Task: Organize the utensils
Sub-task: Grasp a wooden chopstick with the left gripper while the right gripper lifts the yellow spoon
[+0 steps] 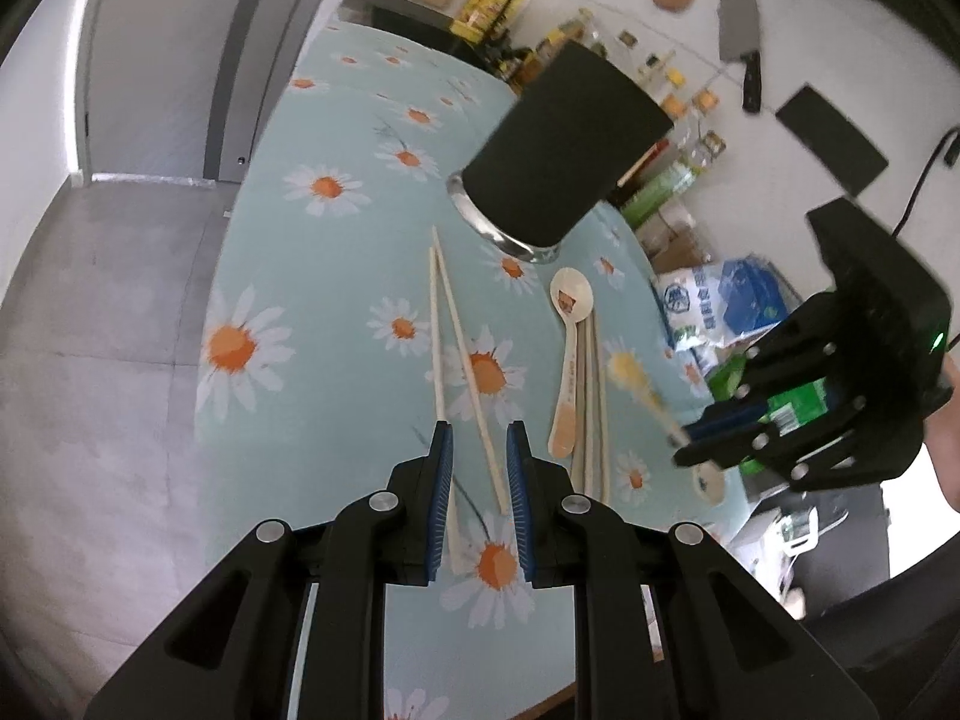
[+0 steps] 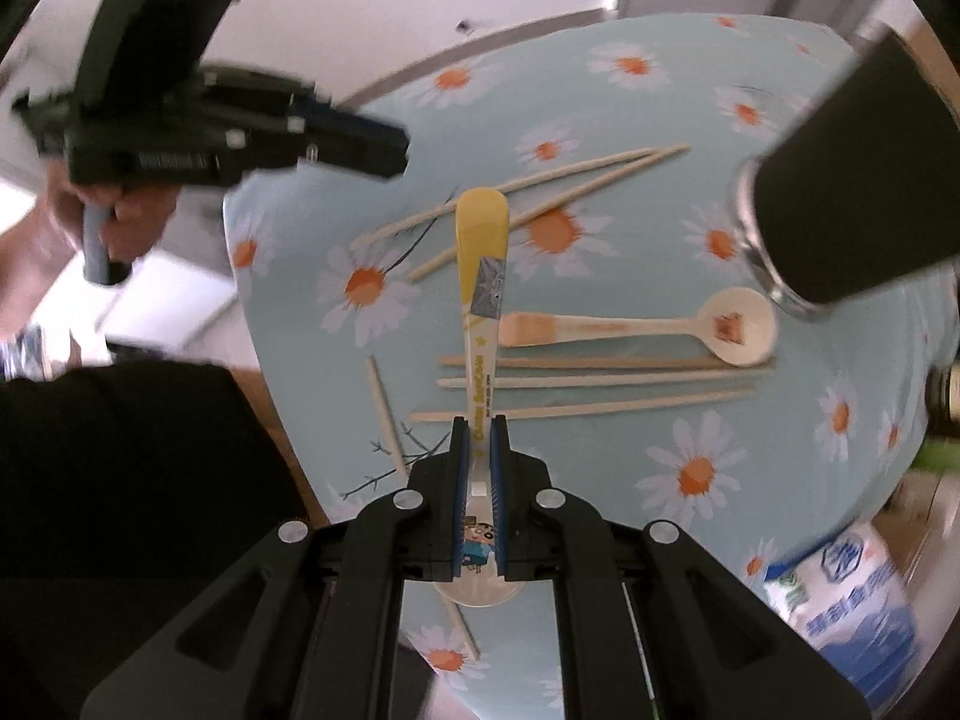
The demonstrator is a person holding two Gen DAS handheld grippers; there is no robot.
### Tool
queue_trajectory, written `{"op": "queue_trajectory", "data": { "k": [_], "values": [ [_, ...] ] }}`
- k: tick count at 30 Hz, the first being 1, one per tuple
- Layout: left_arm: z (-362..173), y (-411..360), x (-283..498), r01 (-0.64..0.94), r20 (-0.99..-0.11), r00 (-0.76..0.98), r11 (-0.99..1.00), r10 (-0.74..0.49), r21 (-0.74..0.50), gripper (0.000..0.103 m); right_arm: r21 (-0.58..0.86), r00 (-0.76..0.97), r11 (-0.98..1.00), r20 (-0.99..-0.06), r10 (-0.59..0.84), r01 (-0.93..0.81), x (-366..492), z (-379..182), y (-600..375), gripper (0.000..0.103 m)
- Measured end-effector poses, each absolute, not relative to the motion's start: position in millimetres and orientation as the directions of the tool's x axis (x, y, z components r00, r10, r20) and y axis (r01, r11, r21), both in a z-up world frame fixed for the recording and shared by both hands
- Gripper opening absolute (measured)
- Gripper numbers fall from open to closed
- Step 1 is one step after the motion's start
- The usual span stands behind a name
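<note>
step: the yellow spoon (image 2: 482, 276) is in the right gripper (image 2: 479, 438) and off the cloth (image 2: 750, 480); by my reading it is bound for the holder (image 1: 564, 147), so this is the carry.
right gripper: pads clamped on the spoon's handle, yellow end pointing away from the camera, bowl tucked back between the jaws.
left gripper: (image 1: 478, 450) a narrow gap between the blue pads, nothing pressed between them; it hangs over the near ends of the chopsticks (image 1: 459, 354).
next move: likely to bring the spoon over the holder's mouth and turn it upright before letting go. The mouth is not shown in either view, so its width cannot be judged.
holder: tall dark cylinder, matte, on a shiny metal base; the landmark for the rest.
cream spoon: (image 1: 570, 348) flat on the cloth just in front of the holder, bowl toward it; smooth plastic, small printed picture in the bowl.
chopsticks: pale, slim, tapered sticks; one pair left of the holder, tips meeting toward it; three more beside the cream spoon.
yellow spoon, make: glossy plastic, white handle with cartoon print.
cloth: light blue with white and orange daisies, lying smooth.
risk: a thin, slick handle may pivot in the pads when tilted.
</note>
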State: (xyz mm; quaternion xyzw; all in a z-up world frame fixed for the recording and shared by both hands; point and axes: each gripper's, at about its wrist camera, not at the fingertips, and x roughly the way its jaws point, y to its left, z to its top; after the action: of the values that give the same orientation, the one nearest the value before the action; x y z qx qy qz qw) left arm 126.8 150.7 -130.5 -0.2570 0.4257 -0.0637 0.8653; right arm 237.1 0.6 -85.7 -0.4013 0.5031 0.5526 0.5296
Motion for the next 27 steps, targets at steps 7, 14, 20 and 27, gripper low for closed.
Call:
{"op": "queue_trajectory", "data": {
  "k": [7, 14, 20, 27],
  "values": [
    [-124.0, 141.6, 168.0, -0.102, -0.809, 0.523, 0.923, -0.267, -0.371, 0.017, 0.217, -0.133, 0.213, -0.927, 0.351, -0.953, 265.4, -61.2, -34.0, 0.008],
    [-130.0, 135.4, 201.7, -0.109, -0.894, 0.407, 0.962, -0.186, -0.249, 0.017, 0.326, -0.128, 0.304, -0.842, 0.524, -0.895, 284.0, -42.4, -63.8, 0.008],
    [-141.6, 133.1, 224.1, -0.14, -0.933, 0.314, 0.963, -0.176, -0.229, 0.017, 0.424, -0.101, 0.345, -0.741, 0.664, -0.837, 296.9, -38.7, -85.5, 0.008],
    [-150.8, 129.7, 242.5, -0.168, -0.971, 0.211, 0.975, -0.109, -0.146, 0.017, 0.527, -0.102, 0.342, -0.643, 0.759, -0.778, 311.3, -38.2, -101.9, 0.008]
  ]
}}
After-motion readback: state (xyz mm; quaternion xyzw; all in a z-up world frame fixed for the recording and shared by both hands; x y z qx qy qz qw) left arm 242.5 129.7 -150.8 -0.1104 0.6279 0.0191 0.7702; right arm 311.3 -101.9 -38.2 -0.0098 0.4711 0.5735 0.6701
